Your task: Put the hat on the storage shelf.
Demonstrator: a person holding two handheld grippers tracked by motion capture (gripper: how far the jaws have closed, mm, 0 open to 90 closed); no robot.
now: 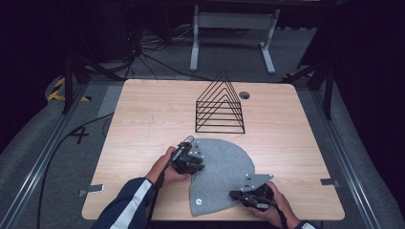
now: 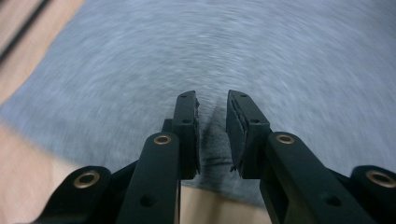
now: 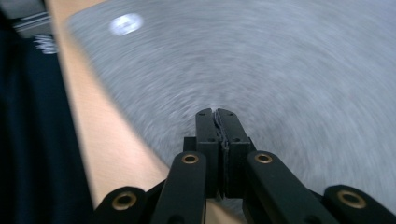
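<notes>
1. Now, at nine o'clock of the flat grey felt mat (image 1: 219,167), my left gripper (image 1: 190,160) sits at its edge, jaws a narrow gap apart, the felt's edge between them (image 2: 212,135).
2. At five o'clock, my right gripper (image 1: 237,194) is pinched tight on the mat's edge (image 3: 217,122).
3. Beyond, at twelve o'clock, a black wire triangular rack (image 1: 220,106) stands on the light wooden table (image 1: 143,119).
</notes>
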